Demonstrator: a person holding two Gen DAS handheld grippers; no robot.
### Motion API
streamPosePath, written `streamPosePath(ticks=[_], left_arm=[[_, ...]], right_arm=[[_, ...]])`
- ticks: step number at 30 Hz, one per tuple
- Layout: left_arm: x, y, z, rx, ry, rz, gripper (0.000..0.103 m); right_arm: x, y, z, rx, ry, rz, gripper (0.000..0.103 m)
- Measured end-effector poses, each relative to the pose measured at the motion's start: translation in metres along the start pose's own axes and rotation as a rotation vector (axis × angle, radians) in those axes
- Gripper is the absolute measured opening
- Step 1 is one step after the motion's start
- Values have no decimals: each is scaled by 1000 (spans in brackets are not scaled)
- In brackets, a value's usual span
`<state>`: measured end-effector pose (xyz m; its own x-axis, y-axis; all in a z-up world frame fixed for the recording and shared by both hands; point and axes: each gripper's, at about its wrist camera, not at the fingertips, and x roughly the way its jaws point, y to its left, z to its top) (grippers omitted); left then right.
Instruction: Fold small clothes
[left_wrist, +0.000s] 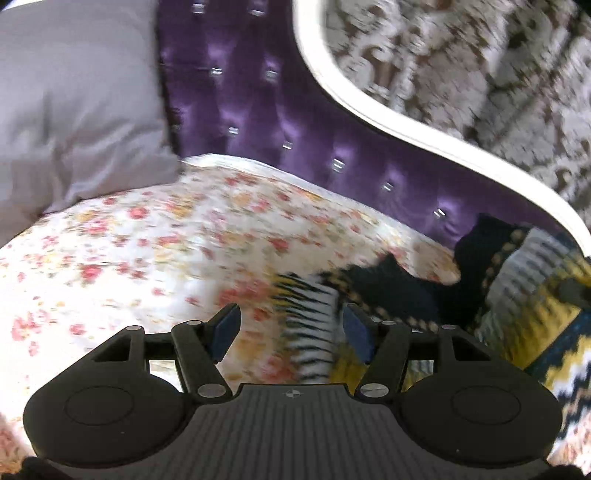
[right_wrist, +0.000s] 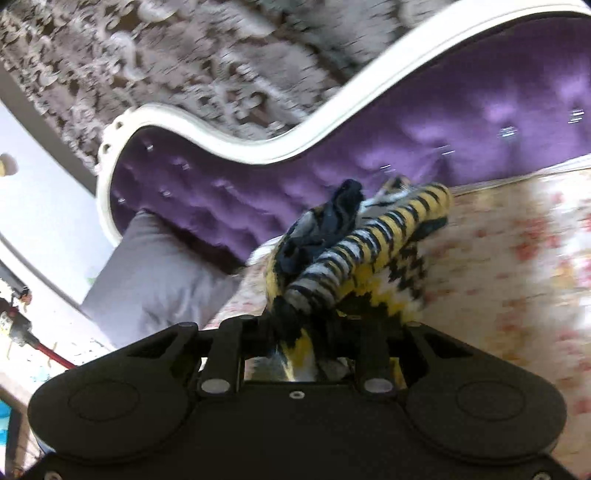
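A small knitted sweater (left_wrist: 532, 295) in yellow, white, grey and navy lies bunched on the floral bedspread (left_wrist: 147, 251) at the right of the left wrist view. One striped sleeve (left_wrist: 310, 317) reaches between the fingers of my left gripper (left_wrist: 290, 328), which is open and not clamped on it. In the right wrist view my right gripper (right_wrist: 295, 321) is shut on the sweater (right_wrist: 354, 243), which hangs bunched and lifted from its fingers, with the striped sleeve on top.
A purple tufted headboard (left_wrist: 258, 110) with a white curved frame (left_wrist: 406, 122) stands behind the bed. A grey pillow (left_wrist: 74, 103) leans at the left; it also shows in the right wrist view (right_wrist: 155, 269). Patterned wallpaper (left_wrist: 480, 66) is beyond.
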<state>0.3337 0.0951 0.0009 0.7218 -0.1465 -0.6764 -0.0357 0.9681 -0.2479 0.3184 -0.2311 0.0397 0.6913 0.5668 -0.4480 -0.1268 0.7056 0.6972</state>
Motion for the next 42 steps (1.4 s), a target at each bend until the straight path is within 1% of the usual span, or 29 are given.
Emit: streamPosePath(ticks=[5,11,16,17,18,19,20,22,23,26,28,30,32,34,37,39,42], left_arm=[[3,30,7,-104,10,17,60],[1,44,12,-140,5,16,60],[1,44,12,-144,5,2,60],[1,44,11,-142,4,-1,60],[1,43,11,-138,3,-4,60],[2,42,11,-134,2,-9,60],[2,42,10,-132,1,-15,60],[2,41,10,-127,-2,-29,60],[2,41,10,-126,-4,-35,60],[2,41,10,-127,-13,-51,60],[1,40,10,-127,-20,-60,60],[0,36,10,-116,-35,-69,60],[-1,26,9,-81,-53,-82,60],[-3,12,8,-29,-71,-107,60],[-2,-11,2,72,-85,-145,60],[6,-24,-3,133,-52,-138,60],[26,-33,-13,181,32,-79,60]], right_arm=[[48,32,-22,-12,51,9,33],[94,54,-53,-61,92,-60,33],[114,75,-78,-218,102,-159,33],[117,79,-84,-255,104,-177,35],[121,83,-90,-298,109,-195,40],[124,86,-95,-328,114,-198,47],[125,88,-99,-349,122,-183,53],[124,94,-106,-394,125,-119,75],[123,98,-108,-421,129,-88,77],[111,109,-111,-494,123,-32,75],[95,107,-108,-487,91,-14,75],[78,99,-103,-470,47,-24,75],[63,90,-98,-465,-1,-79,75],[55,78,-96,-461,-21,-145,75],[54,64,-102,-485,-4,-245,76],[59,58,-113,-534,23,-295,75],[70,59,-134,-630,65,-360,75]])
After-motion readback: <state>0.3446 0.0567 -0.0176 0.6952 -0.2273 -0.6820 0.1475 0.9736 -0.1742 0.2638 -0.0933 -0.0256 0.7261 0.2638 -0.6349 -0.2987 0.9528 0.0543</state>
